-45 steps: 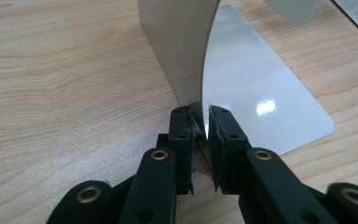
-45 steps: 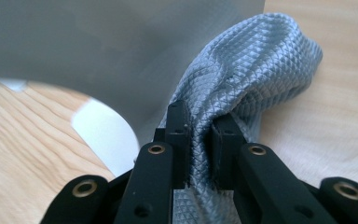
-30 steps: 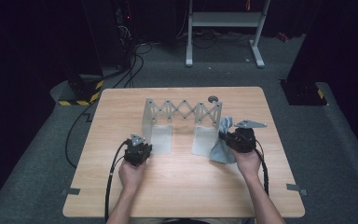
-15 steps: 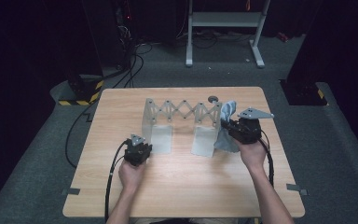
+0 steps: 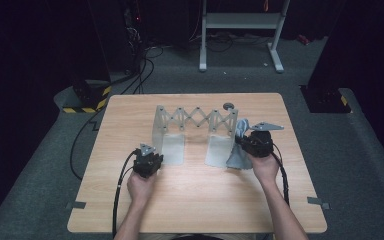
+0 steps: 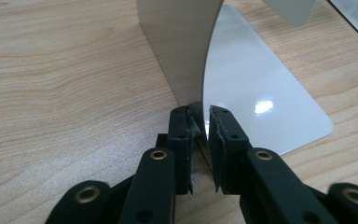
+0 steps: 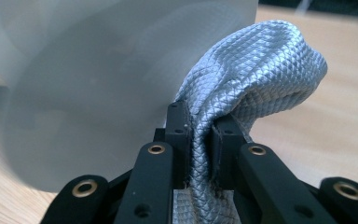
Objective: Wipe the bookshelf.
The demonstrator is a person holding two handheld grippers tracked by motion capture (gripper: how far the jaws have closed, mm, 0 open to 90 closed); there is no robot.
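Both forearms are bare, no sleeves showing. Each gripper, left gripper (image 5: 147, 161) and right gripper (image 5: 255, 143), is black, with brass-ringed rivets on its linkages, a grey three-cornered top plate and a trailing black cable.

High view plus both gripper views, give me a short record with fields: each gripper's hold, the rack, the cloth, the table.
left gripper: shut on the rack's left end plate
right gripper: shut on grey cloth
rack: grey, scissor-lattice middle, upright plate at each end, stands mid-table
grey cloth: quilted pattern, bunched, beside the rack's right end plate
table: light wood
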